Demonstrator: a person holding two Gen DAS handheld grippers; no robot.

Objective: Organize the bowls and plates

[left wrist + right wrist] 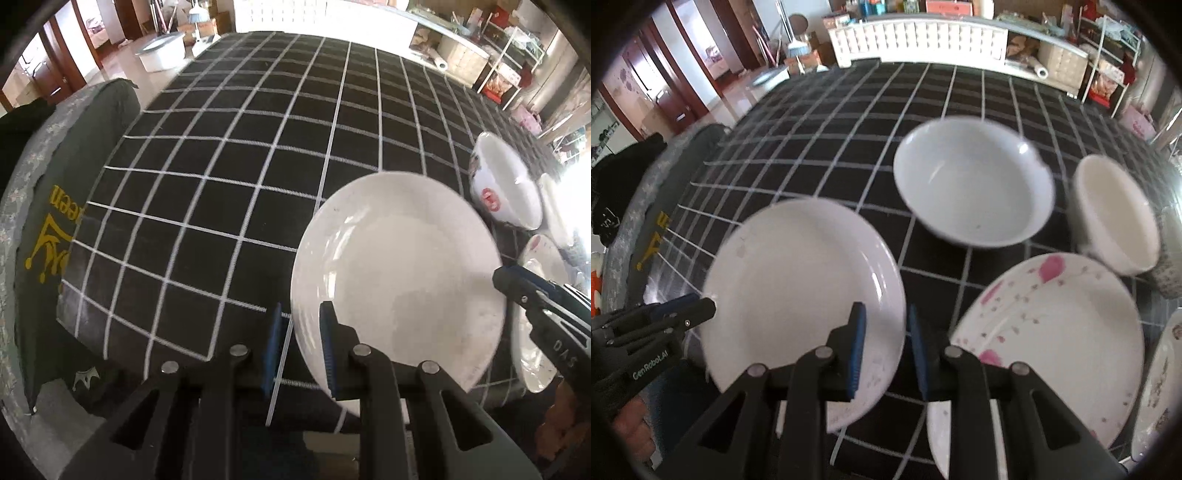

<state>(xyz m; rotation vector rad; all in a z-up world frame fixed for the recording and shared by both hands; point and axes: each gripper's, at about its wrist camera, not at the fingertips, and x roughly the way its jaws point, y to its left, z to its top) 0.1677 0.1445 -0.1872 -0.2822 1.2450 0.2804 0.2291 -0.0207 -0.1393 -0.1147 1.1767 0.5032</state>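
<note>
Blue pads of my left gripper (pixel 301 349) straddle the near left rim of the plain white plate (pixel 399 280), one pad outside the edge and one over the plate's inner face, with a narrow gap left between them; I cannot tell whether they are actually pressing on the rim. From my right wrist camera, that same gripper (pixel 701 306) shows at the plate's (pixel 801 295) left edge. My right gripper (pixel 884 350) has its pads slightly apart, with nothing between them; its left pad lies over the white plate's right rim and its right pad sits over the gap of cloth before the next plate. In the left view this gripper (pixel 506 280) reaches in at the plate's right edge.

Just beside it to the right lies the flowered plate (pixel 1052 332) with pink blossoms, flat on the checked tablecloth (pixel 849 140) covering the surface. Beyond both plates sits a wide white bowl (pixel 975 181), and to its right a deeper cream bowl (pixel 1115 214). Another patterned dish (pixel 1160 387) shows at the far right edge. On the left side of the surface a dark cloth with yellow lettering (pixel 51 236) lies against the tablecloth's edge.
</note>
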